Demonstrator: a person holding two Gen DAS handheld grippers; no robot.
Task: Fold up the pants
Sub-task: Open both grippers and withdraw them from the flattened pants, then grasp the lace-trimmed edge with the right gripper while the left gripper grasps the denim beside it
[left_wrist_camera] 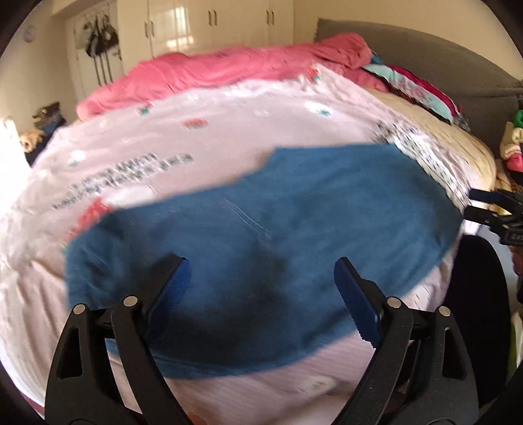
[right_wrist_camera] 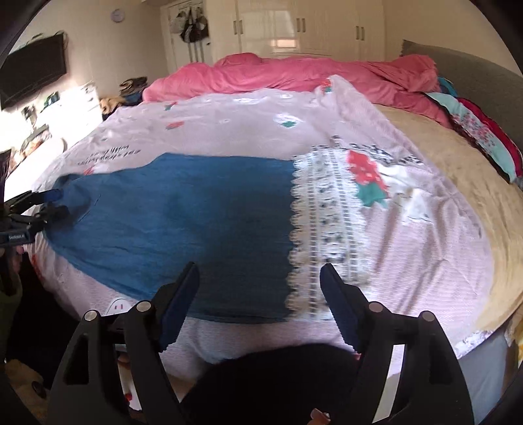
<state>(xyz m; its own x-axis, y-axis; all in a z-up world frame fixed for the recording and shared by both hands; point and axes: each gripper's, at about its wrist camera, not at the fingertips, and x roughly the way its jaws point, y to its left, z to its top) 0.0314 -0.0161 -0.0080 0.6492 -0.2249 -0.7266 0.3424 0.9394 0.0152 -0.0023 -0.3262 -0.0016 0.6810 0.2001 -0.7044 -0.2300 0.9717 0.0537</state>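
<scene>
Blue pants point(left_wrist_camera: 261, 235) lie flat on a pale pink printed sheet point(left_wrist_camera: 202, 137) on the bed; the left wrist view is motion-blurred. My left gripper point(left_wrist_camera: 261, 278) is open and empty just above the pants' near part. In the right wrist view the pants point(right_wrist_camera: 183, 229) stretch left from a lace-printed band, and my right gripper point(right_wrist_camera: 260, 281) is open and empty over their near right edge. The left gripper point(right_wrist_camera: 54, 204) shows there at the pants' left end. The right gripper point(left_wrist_camera: 474, 206) shows at the right edge of the left wrist view.
A rumpled pink duvet point(right_wrist_camera: 294, 75) lies along the far side of the bed. A beige blanket point(right_wrist_camera: 457, 170) and colourful folded fabric point(right_wrist_camera: 480, 130) lie at the right by a grey headboard point(right_wrist_camera: 474, 68). Wardrobes point(right_wrist_camera: 310, 26) stand behind.
</scene>
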